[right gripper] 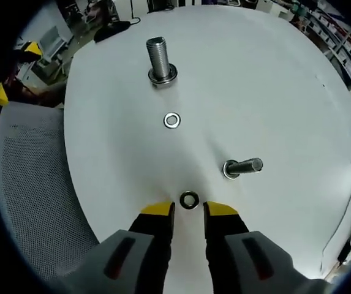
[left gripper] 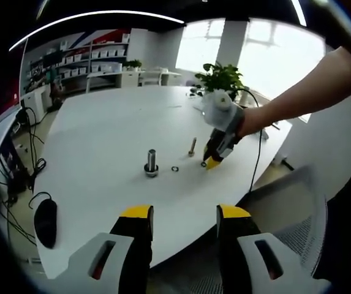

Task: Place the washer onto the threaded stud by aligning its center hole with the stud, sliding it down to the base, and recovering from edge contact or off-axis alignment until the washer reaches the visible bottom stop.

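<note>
Washer [right gripper: 189, 199] lies flat on the white surface [right gripper: 273, 92] just ahead of the right hand-held gripper [right gripper: 188, 210], its jaws apart and unclamped. Pickup is at hand; next comes closing on its rim, then carrying it to the upright threaded stud [right gripper: 158, 57].

My left gripper view sits back off table [left gripper: 101, 141] edge, facing across. My right gripper view hangs close above. Both share upright stud [left gripper: 151, 160] [right gripper: 158, 56].

White table [left gripper: 101, 128], grey mesh chair [right gripper: 34, 184], bright windows [left gripper: 273, 55], and what look like shelves [left gripper: 83, 61].
</note>
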Tool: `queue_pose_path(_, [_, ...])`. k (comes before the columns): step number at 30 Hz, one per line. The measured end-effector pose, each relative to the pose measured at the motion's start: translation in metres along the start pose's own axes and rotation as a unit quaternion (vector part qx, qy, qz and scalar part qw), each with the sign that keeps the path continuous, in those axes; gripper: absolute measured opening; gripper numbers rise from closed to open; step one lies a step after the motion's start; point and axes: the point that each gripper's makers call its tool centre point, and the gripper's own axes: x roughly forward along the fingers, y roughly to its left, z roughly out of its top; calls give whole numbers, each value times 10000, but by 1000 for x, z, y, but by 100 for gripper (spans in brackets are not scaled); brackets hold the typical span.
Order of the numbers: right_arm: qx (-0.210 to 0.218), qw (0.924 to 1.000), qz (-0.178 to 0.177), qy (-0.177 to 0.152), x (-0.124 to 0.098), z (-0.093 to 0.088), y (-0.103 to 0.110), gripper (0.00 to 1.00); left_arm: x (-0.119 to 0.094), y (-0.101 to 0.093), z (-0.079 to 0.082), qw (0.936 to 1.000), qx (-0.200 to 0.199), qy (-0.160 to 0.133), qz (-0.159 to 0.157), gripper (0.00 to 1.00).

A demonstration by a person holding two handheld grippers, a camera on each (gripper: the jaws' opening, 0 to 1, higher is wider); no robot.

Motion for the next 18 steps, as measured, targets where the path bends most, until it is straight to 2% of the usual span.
queue_pose_path(6, [61,9999,-104,84,-1,2,2,22,3,-2,2,10000,-72,-31,-48,39])
queue_pose_path(12, [-39,9999,-47,149,1,2,0,21,5,-5,1,9999,-61,-28,-86,39])
queue_pose_path(15, [-130,9991,-27,399,1,3,0,20,6,-5,-1,9999,-83,-31,-77,39])
queue_pose_path(18, [77,9983,-73,570,2,3,-2,19,6,-5,-3,10000,-79,-3,-60,39])
